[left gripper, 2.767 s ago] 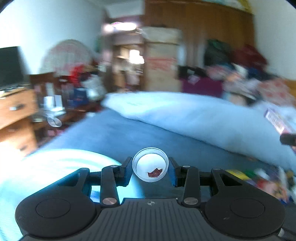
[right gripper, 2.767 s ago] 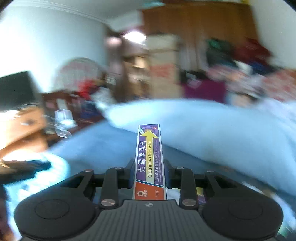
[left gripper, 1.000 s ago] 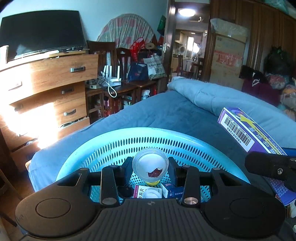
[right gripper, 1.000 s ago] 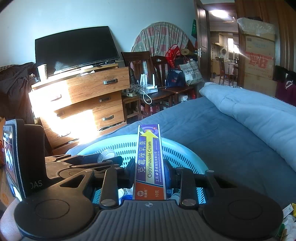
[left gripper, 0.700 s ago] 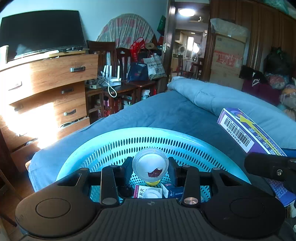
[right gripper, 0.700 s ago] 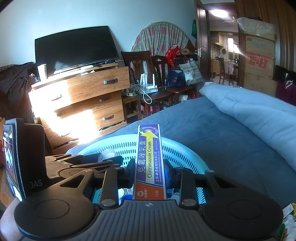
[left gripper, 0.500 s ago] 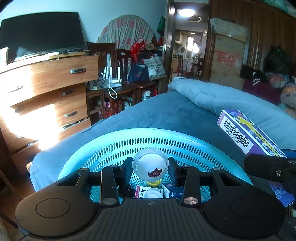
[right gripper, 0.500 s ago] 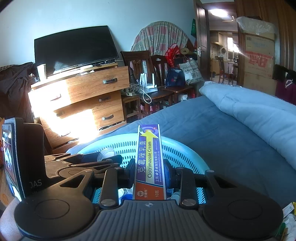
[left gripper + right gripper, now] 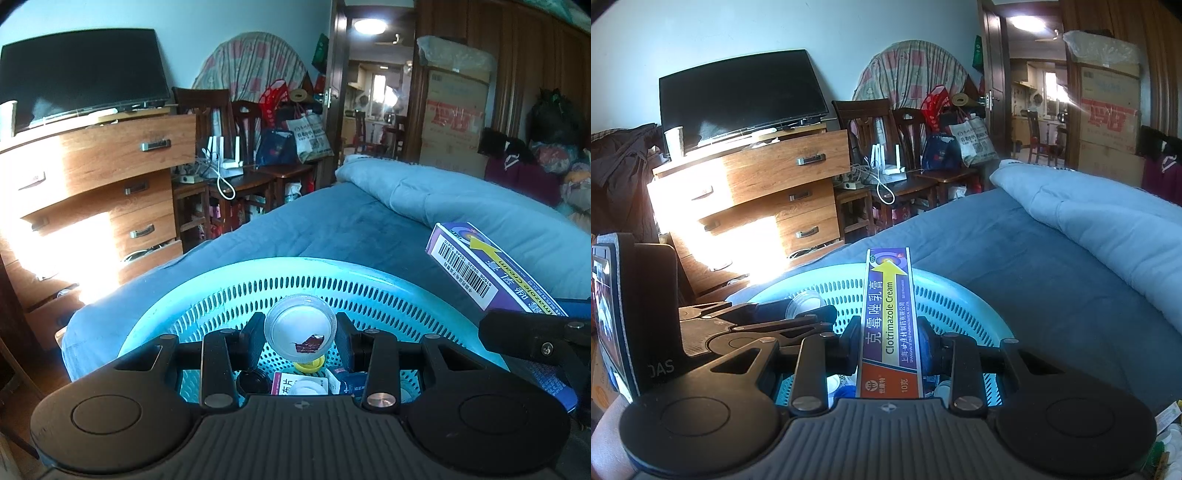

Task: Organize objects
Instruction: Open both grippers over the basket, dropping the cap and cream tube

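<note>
Left wrist view: a round white jar point(image 9: 300, 329) is held between the jaws of the left gripper point(image 9: 300, 338), part-open and pressed on both sides of it, above the teal basket point(image 9: 207, 291). Small boxes and a yellow cap already lie in the basket bottom under the jar. At right, the cream box point(image 9: 491, 267) is seen in the right gripper point(image 9: 524, 328), also over the basket's rim area. The basket sits on the blue bed point(image 9: 332, 229).

Right wrist view: the cream box point(image 9: 888, 325) is clamped lengthwise, jaws of the right gripper point(image 9: 888, 341) closed tight on its long sides, w/ the far end poking out over the basket point(image 9: 964, 295). The left gripper point(image 9: 768, 317) w/ its jar point(image 9: 805, 300) is seen at left, inside the rim.

Judged step: drop both items in the basket. To be done well, each item should be lowered clear of the rim before release, and let go one at a time so the grippers aren't knocked together. The box is best tipped nose-down so it doesn't bridge the rim; the jar should be set low, as it's likely to roll or bounce.
</note>
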Demonstrator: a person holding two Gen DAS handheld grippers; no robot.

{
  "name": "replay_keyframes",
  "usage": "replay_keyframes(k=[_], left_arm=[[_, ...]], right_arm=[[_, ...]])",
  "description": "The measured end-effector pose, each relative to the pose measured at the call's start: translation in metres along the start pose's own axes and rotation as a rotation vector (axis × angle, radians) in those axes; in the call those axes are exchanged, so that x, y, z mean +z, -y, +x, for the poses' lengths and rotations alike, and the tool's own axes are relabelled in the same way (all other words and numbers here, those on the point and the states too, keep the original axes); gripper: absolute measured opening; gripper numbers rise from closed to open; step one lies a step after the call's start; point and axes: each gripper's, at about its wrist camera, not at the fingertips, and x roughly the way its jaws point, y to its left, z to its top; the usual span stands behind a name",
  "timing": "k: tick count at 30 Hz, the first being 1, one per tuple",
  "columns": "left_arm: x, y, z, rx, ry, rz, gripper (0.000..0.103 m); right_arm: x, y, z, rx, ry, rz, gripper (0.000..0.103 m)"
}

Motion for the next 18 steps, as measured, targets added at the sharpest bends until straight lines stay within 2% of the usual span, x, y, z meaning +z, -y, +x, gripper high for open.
replay_keyframes(k=[18], left_arm=[[0.0010,-0.0087,0.0083,0.024,-0.009,0.003,0.041]], right_arm=[[0.0020,-0.0030,0.0063,0.002,-0.005,0.000,0.033]])
